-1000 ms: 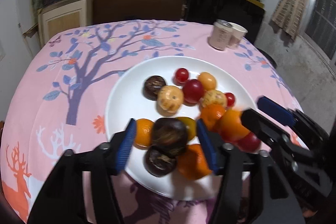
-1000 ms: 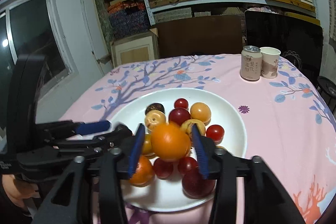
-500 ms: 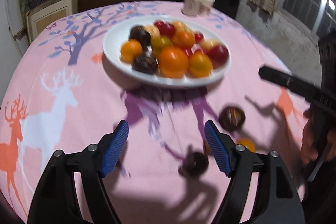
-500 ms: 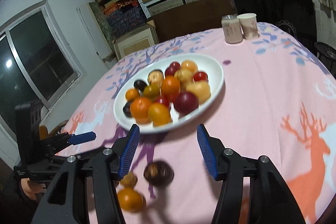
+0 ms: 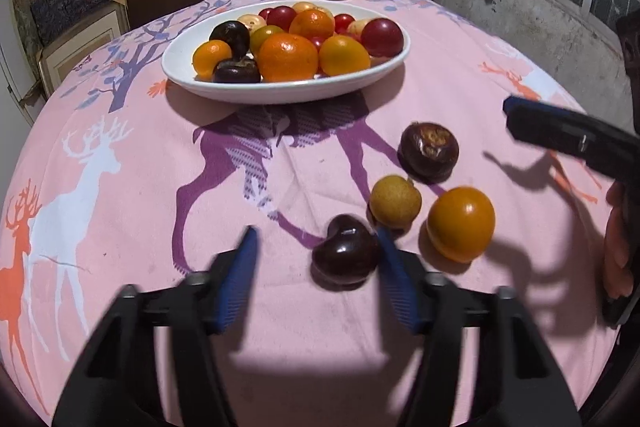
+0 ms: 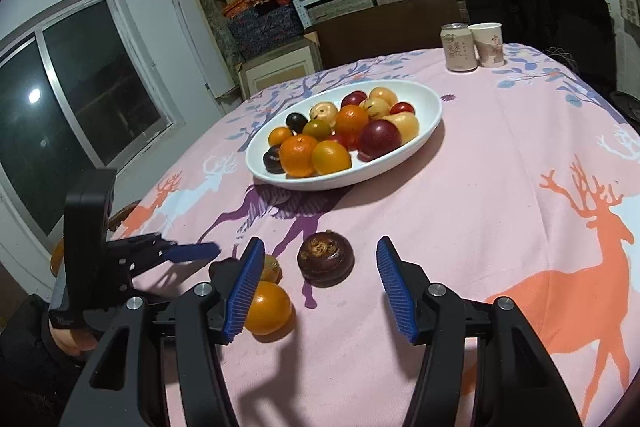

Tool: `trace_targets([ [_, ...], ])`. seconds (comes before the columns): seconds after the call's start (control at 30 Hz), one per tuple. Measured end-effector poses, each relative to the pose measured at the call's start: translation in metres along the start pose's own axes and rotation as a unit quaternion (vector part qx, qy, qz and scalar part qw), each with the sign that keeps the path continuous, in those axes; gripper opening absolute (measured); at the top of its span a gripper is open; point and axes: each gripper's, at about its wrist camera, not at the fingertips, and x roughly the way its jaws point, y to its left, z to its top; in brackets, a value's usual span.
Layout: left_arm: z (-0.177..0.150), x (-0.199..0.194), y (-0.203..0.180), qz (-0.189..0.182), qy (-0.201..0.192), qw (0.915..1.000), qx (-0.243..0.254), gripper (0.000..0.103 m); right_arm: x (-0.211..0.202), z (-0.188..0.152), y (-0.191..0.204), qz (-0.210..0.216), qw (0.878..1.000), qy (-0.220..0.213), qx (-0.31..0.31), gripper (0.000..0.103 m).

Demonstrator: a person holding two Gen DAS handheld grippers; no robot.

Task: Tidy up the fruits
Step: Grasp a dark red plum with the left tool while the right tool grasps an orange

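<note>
Sorting by kind, we are closing the left claw (image 5: pixel 316 279) around the dark plum (image 5: pixel 346 255) at lower centre; the right claw (image 6: pixel 320 283) is hanging wide, empty.

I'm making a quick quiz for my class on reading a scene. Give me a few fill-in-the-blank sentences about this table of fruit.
1. Most of the fruit is piled on a white ____.
2. The number of fruits lying loose on the tablecloth in the left wrist view is ____.
3. Beside the paper cup at the far edge stands a drink ____.
4. The big animal printed in orange on the cloth is a ____.

Missing words: plate; four; can; deer
</note>
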Motion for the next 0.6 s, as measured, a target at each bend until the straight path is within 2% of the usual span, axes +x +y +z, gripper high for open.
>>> trace_targets([
  [0.03, 0.001, -0.001, 0.000, -0.008, -0.003, 1.0000, 0.000, 0.030, 0.001, 0.000, 0.000, 0.003, 1.000, 0.004, -0.002, 0.059],
  [0.13, 0.001, -0.002, 0.001, -0.010, -0.007, 0.9999, 0.000, 0.030, 0.003, -0.002, 0.004, 0.014, 1.000, 0.014, -0.010, 0.059],
  [0.27, 0.003, -0.006, 0.015, -0.027, -0.017, 0.9990, -0.032, 0.030, 0.006, -0.006, 0.020, 0.039, 0.997, 0.037, -0.050, 0.059],
  [0.33, 0.003, -0.008, 0.021, -0.024, -0.024, 0.9984, -0.044, 0.030, 0.009, -0.008, 0.029, 0.045, 0.995, 0.049, -0.070, 0.059],
  [0.47, 0.004, -0.010, 0.026, -0.020, -0.027, 0.9981, -0.051, 0.030, 0.019, -0.012, 0.040, 0.017, 0.993, 0.075, -0.094, 0.059],
  [0.6, 0.004, -0.011, 0.025, -0.019, -0.027, 0.9983, -0.048, 0.030, 0.029, -0.015, 0.043, 0.010, 0.990, 0.101, -0.101, 0.059],
])
